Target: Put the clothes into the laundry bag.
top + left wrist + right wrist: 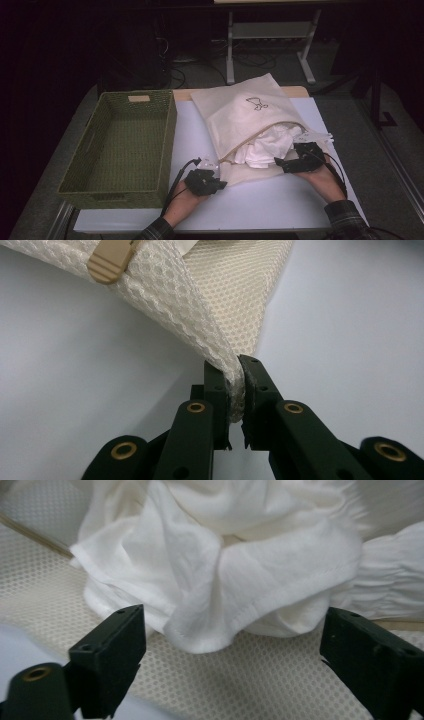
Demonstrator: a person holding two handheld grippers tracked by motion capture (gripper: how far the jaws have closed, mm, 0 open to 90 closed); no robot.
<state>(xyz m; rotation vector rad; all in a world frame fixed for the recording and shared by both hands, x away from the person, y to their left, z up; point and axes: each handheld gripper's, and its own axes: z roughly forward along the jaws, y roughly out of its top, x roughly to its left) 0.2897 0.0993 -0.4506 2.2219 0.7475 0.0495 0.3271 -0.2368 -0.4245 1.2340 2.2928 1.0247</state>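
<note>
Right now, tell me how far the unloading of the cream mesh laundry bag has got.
Done: the cream mesh laundry bag lies open, white clothes spilling from its mouth. In hand: the left gripper pinches the bag's corner; the right gripper is open just before the white clothes. Left: the green woven basket holds nothing yet.

Empty green woven basket on the white table, left half; grey desk frame and tangled cables beyond the table's far edge.
</note>
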